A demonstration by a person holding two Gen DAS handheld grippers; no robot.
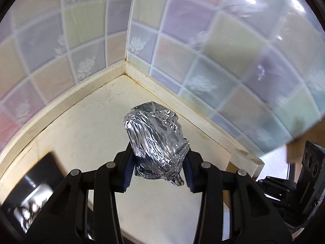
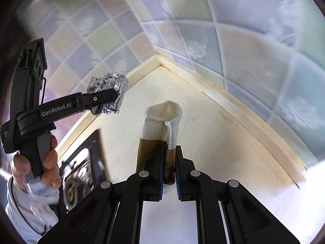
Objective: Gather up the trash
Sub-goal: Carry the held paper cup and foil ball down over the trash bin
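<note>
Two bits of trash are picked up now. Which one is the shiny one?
The crumpled foil ball, clamped in the left tool. The right tool pinches a matte white-and-brown flattened wrapper instead.

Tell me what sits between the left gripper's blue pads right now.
A crumpled silver foil wad, pinched in the left gripper above the cream counter; the left wrist view shows it.
</note>
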